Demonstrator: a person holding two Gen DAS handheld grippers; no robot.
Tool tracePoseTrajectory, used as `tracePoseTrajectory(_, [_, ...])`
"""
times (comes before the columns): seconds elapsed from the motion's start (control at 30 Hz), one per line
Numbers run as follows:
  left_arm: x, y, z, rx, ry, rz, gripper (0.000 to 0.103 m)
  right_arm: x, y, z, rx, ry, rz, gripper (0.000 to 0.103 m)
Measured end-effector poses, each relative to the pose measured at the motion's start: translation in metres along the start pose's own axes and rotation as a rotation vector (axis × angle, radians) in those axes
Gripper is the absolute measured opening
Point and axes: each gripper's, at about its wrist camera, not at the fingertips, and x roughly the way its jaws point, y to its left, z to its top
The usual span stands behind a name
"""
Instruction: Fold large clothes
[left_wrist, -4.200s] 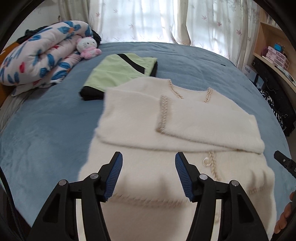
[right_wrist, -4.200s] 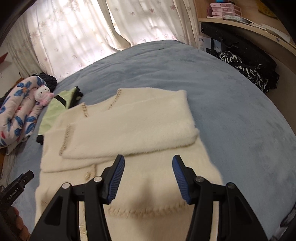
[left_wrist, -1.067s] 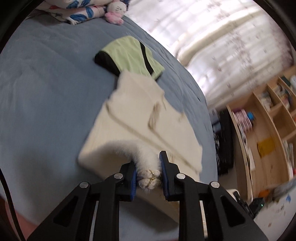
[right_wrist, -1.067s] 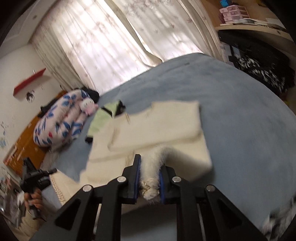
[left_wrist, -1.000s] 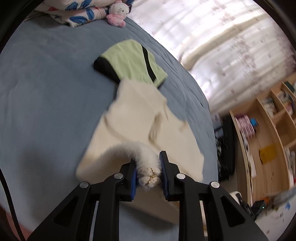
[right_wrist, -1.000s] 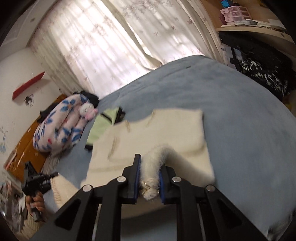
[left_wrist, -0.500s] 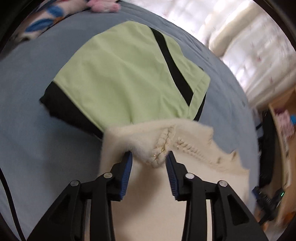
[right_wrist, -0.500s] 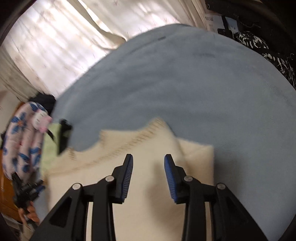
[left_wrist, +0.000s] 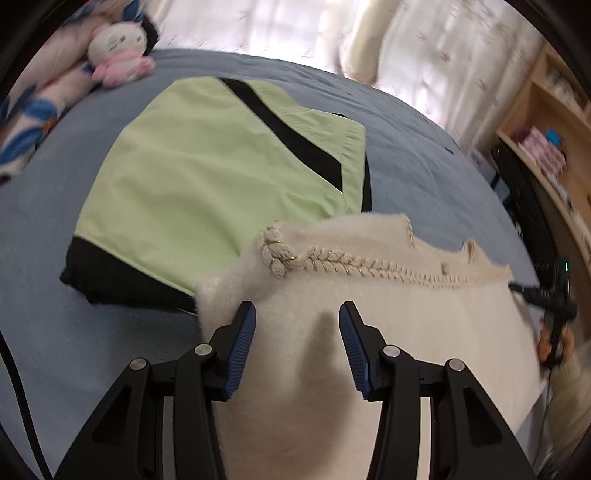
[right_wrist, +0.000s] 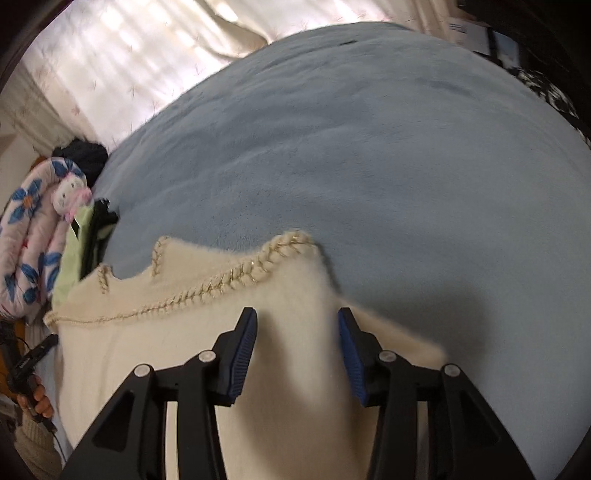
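A fluffy cream sweater (left_wrist: 388, 332) with braided gold-flecked trim lies folded on the blue bed, its hem laid up near the neckline. It also shows in the right wrist view (right_wrist: 177, 354). My left gripper (left_wrist: 297, 332) is open and empty just above the sweater's left corner. My right gripper (right_wrist: 297, 343) is open and empty above its right corner. The sweater's near part is hidden behind the gripper arms.
A folded green and black garment (left_wrist: 207, 173) lies just beyond the sweater's left corner. A floral quilt (right_wrist: 29, 236) and a plush toy (left_wrist: 118, 51) sit at the far left. The blue bed cover (right_wrist: 388, 155) stretches far and right. Wooden shelves (left_wrist: 546, 122) stand right.
Both grippers carried the sweater's hem forward over the body, laid it near the neckline and opened. The jaws now stand wider than half a second ago, clear of the fabric.
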Motion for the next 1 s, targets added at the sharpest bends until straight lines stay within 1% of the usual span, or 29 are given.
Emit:
tracePoseTrajectory(0.03, [-0.002,-0.002,-0.001,0.023,-0.005,0.008,0.046,0.002,0.004,0.0,-0.017,-0.007,-0.007,0.046])
tracePoseTrajectory(0.07, [-0.004,-0.003,-0.001,0.039,-0.011,0.018,0.046,0.002,0.011,-0.002,-0.053,-0.026,-0.025,0.04])
tracePoseTrajectory(0.1, [-0.006,-0.003,-0.001,0.059,-0.021,0.037,0.046,0.001,0.017,-0.004,-0.089,-0.044,-0.047,0.027])
tracePoseTrajectory(0.17, [-0.011,0.001,0.0,0.078,-0.046,0.087,0.046,-0.007,0.024,-0.011,-0.137,-0.093,-0.076,0.01])
tracePoseTrajectory(0.2, [-0.011,0.003,0.003,0.08,-0.057,0.113,0.049,-0.013,0.025,-0.014,-0.139,-0.122,-0.08,0.009])
tracePoseTrajectory(0.27, [-0.009,0.009,0.008,0.067,-0.064,0.123,0.051,-0.029,0.021,-0.021,-0.117,-0.184,-0.061,0.009])
tracePoseTrajectory(0.33, [-0.003,0.009,0.015,0.058,-0.052,0.096,0.051,-0.038,0.02,-0.025,-0.099,-0.209,-0.048,0.008])
tracePoseTrajectory(0.4, [0.006,0.002,0.019,0.084,-0.045,0.089,0.05,-0.047,0.02,-0.03,-0.093,-0.228,-0.052,0.008])
tracePoseTrajectory(0.43, [0.009,-0.004,0.02,0.107,-0.045,0.109,0.047,-0.051,0.022,-0.032,-0.096,-0.237,-0.06,0.008])
tracePoseTrajectory(0.47, [0.013,-0.01,0.021,0.127,-0.054,0.147,0.011,-0.055,0.026,-0.032,-0.099,-0.249,-0.071,0.008])
tracePoseTrajectory(0.5, [0.016,-0.015,0.022,0.142,-0.048,0.187,0.007,-0.06,0.029,-0.033,-0.101,-0.262,-0.083,0.008])
tracePoseTrajectory(0.53, [0.015,-0.019,0.022,0.145,-0.058,0.221,0.007,-0.065,0.031,-0.033,-0.1,-0.274,-0.089,0.008])
tracePoseTrajectory(0.67, [-0.01,-0.04,0.026,0.165,-0.157,0.279,0.006,-0.104,0.037,-0.034,-0.087,-0.387,-0.118,0.008])
tracePoseTrajectory(0.73, [-0.016,-0.05,0.033,0.171,-0.178,0.291,0.006,-0.112,0.037,-0.03,-0.074,-0.419,-0.162,0.008])
tracePoseTrajectory(0.8, [-0.012,-0.057,0.042,0.176,-0.187,0.312,0.006,-0.102,0.032,-0.021,-0.038,-0.4,-0.22,0.008])
tracePoseTrajectory(0.9, [0.014,-0.061,0.054,0.146,-0.172,0.344,0.006,-0.073,0.02,-0.011,0.017,-0.354,-0.263,0.008])
tracePoseTrajectory(0.93, [0.028,-0.059,0.055,0.135,-0.165,0.369,0.006,-0.057,0.019,-0.009,0.012,-0.335,-0.297,0.008])
tracePoseTrajectory(0.97, [0.042,-0.059,0.055,0.13,-0.144,0.392,0.006,-0.035,0.018,-0.006,-0.016,-0.294,-0.355,0.008])
tracePoseTrajectory(1.0, [0.056,-0.054,0.053,0.118,-0.117,0.412,0.006,-0.022,0.015,-0.005,-0.021,-0.269,-0.386,0.008])
